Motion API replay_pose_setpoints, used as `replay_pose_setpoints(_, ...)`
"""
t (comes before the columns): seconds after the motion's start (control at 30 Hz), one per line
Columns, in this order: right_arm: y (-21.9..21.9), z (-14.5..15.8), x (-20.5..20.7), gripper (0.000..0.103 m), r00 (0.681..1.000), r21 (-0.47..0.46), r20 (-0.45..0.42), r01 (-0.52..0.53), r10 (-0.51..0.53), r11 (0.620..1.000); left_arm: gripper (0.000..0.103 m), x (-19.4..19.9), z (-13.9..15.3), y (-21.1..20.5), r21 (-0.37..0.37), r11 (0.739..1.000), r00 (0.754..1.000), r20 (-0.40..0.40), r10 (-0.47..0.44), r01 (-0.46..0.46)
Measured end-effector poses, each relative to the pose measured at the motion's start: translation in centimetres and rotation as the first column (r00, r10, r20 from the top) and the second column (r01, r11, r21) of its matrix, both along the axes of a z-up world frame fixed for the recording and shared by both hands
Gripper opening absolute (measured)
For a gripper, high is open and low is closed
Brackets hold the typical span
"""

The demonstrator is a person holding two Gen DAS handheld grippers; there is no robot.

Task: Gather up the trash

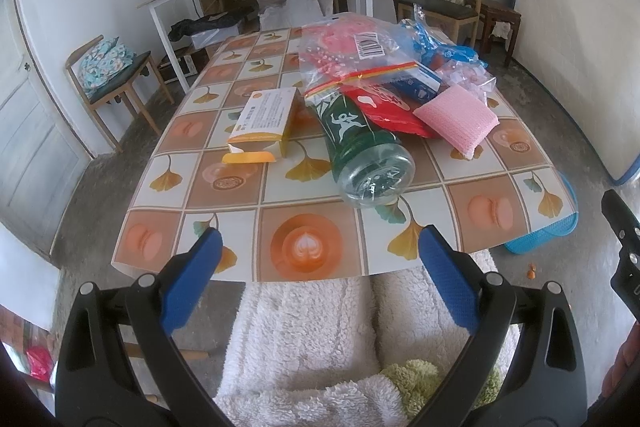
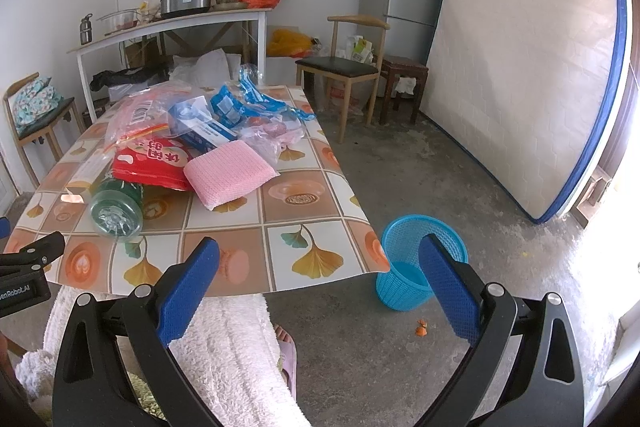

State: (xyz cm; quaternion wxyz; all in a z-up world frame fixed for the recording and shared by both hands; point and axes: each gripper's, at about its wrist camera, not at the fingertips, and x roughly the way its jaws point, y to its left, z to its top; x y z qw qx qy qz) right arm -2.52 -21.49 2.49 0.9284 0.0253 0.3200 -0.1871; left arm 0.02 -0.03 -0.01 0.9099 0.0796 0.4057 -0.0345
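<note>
Left gripper (image 1: pixel 320 251) and right gripper (image 2: pixel 322 259): jaws wide open, holding nothing, short of the counter (image 1: pixel 304 259). Bottle (image 1: pixel 362 151), box (image 1: pixel 266 119) lie on counter; bin (image 2: pixel 412 267) on floor.

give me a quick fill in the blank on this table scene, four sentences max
1. The green bottle lies on its ____.
2. The blue basket stands on the ____.
3. The pink sponge rests on the ____.
4. Both the left gripper and the right gripper are ____.

Missing words: side; floor; table; open
</note>
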Motion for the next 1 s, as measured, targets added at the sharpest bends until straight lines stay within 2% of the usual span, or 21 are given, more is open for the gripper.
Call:
replay_pose_setpoints(0.83, -0.1, -0.2, 0.0, 0.097, 1.0, 0.004, 0.002, 0.0, 0.0, 1.0, 0.094, 0.0, 0.0, 0.0, 0.002, 1.0, 1.0, 0.0, 0.001, -0.001)
replay_pose_setpoints(1.0, -0.1, -0.3, 0.1, 0.097, 1.0, 0.005, 0.003, 0.0, 0.0, 1.0, 0.094, 0.1, -0.1, 2.8, 0.006, 1.0, 1.0, 0.001, 0.007, -0.007)
